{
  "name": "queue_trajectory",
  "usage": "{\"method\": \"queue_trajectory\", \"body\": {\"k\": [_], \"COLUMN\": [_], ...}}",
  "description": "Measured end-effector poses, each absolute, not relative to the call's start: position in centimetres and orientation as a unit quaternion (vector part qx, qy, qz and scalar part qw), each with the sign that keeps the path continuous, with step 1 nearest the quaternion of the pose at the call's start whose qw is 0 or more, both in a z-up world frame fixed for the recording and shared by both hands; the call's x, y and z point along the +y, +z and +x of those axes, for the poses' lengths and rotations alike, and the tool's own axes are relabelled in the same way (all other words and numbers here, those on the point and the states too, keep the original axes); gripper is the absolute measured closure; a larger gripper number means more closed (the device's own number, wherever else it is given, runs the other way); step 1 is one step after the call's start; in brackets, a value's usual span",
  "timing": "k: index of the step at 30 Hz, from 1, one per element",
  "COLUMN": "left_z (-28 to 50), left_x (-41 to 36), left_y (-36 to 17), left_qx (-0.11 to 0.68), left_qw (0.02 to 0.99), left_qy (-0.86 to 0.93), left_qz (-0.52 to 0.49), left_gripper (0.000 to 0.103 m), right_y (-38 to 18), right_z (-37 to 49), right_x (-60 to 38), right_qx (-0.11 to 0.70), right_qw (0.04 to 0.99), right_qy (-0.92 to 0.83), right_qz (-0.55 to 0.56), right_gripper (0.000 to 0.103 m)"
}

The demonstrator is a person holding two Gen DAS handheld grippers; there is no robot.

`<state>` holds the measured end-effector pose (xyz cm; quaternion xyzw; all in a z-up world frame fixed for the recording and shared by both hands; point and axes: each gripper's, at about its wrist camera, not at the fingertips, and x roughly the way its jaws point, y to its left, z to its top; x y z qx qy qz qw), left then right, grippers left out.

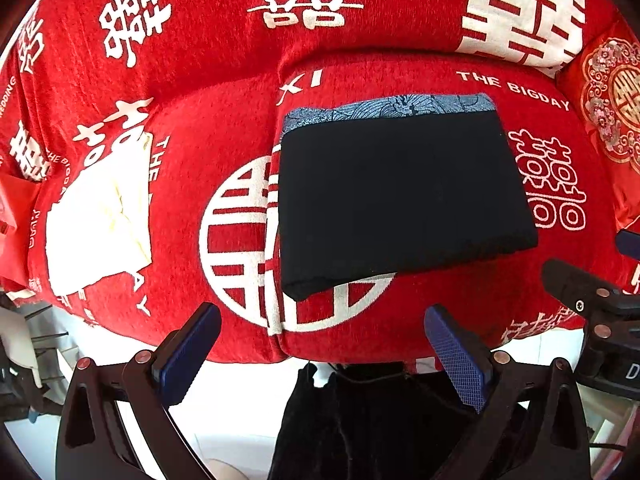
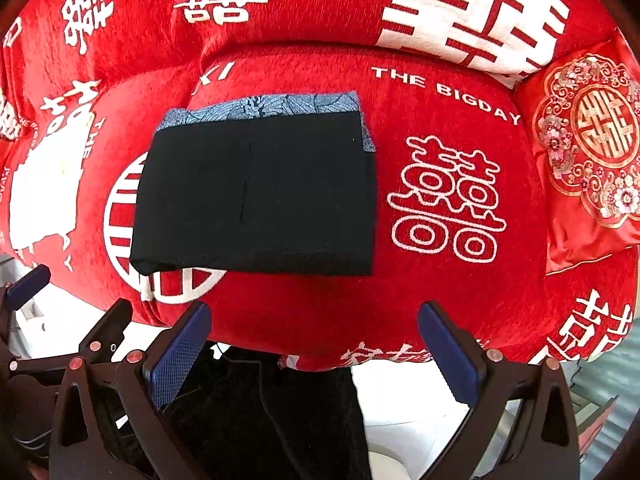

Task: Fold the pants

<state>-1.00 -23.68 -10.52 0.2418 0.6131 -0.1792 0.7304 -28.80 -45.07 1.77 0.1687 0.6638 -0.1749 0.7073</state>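
Folded black pants [image 1: 400, 200] are lying as a knit rectangle, long axis left-right, on red plush sofa [image 1: 360, 60]; both grippers [image 1: 324, 344] [image 2: 316, 340] are gaping wide, empty.

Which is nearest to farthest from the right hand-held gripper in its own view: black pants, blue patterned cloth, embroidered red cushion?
From the right hand-held gripper:
1. Black pants, folded, just ahead, slightly left.
2. Blue patterned cloth, under the pants, showing at their far edge.
3. Embroidered red cushion, far right.
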Motion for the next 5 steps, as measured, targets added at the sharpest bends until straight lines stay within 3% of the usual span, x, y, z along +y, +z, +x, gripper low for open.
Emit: {"method": "queue_trajectory", "body": {"k": [5], "left_z": [-1.46], "left_x": [-24.36], "left_y": [-10.26], "left_qx": [0.613], "left_qw": [0.73], "left_qy": [-0.185], "left_qz": [0.239], "left_gripper": [0.001], "right_y": [1.63], "right_z": [-28.62], "right_x": [-45.45], "right_qx": [0.667], "right_qw": [0.708], "right_qy": [-0.162], "right_qz": [0.164], "right_gripper": [0.0]}}
